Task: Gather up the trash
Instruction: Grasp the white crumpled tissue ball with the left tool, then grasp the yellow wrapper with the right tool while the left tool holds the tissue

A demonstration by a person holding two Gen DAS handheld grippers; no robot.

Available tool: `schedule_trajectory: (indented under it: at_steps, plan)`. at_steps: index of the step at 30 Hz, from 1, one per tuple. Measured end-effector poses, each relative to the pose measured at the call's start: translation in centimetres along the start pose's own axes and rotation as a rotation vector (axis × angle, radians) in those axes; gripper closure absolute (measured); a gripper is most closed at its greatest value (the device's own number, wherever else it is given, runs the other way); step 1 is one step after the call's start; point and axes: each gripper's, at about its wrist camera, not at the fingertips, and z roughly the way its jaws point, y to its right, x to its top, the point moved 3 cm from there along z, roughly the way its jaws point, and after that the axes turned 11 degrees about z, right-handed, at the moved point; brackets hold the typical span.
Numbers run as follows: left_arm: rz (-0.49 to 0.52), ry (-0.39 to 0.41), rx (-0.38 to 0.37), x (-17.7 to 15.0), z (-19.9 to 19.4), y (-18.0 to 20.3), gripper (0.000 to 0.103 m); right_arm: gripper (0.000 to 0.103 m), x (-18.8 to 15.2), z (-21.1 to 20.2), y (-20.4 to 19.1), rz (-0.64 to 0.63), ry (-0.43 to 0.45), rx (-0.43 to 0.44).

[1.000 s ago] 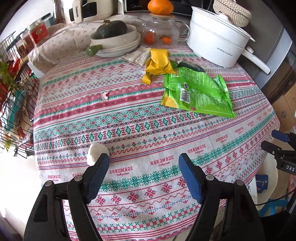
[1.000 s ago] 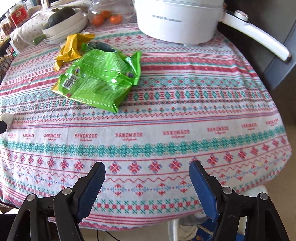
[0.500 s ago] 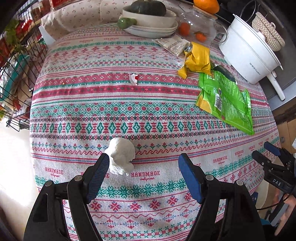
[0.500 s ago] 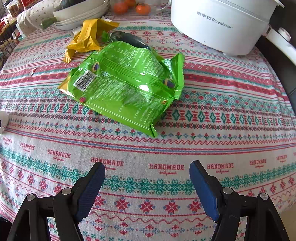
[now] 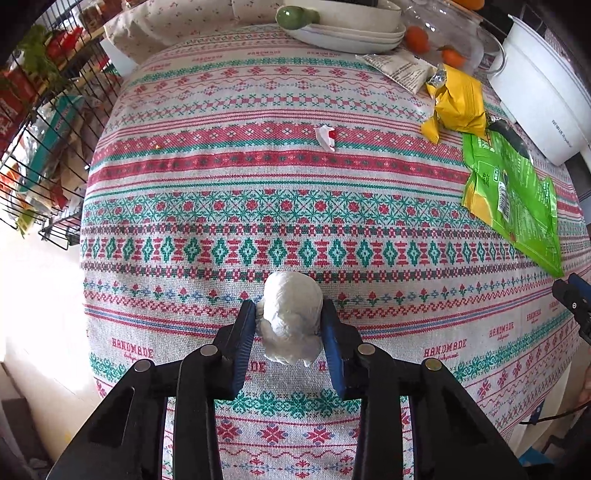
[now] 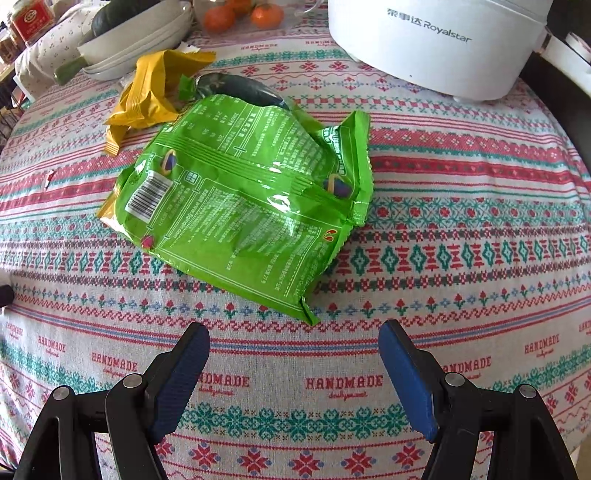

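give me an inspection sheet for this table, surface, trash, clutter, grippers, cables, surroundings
Surface: round table under a patterned tablecloth.
Job's things: white paper wad; green bag; yellow wrapper; small paper scrap; pale packet.
Clutter: white cooker, stacked dishes, oranges.
Grippers: left gripper closed on the wad; right gripper open, empty, short of the green bag.
Cables: one thin cable at the table's right edge.
Surroundings: wire rack beside the table.
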Motion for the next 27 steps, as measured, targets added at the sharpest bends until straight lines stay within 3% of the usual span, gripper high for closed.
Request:
schedule_trajectory:
  at_steps: [7, 13, 22, 27]
  plan:
    - [-0.032, 0.094, -0.078, 0.0, -2.7, -0.6, 0.071, 0.024, 1.1, -1.1, 0.0, 0.098, 0.019, 0.077]
    - [-0.041, 0.182, -0.100, 0.1, -5.2, -0.8, 0.071, 0.023, 2.7, -2.1, -1.1, 0.143, 0.028, 0.149]
    - [-0.120, 0.265, -0.072, 1.8, -7.4, -3.3, 0.071, 0.023, 9.3, -1.4, -8.2, 0.111, 0.098, 0.183]
    - [-0.160, 0.265, -0.065, 2.8, -6.9, -5.0, 0.071, 0.046, 12.8, 0.9, -14.5, 0.026, 0.088, 0.252]
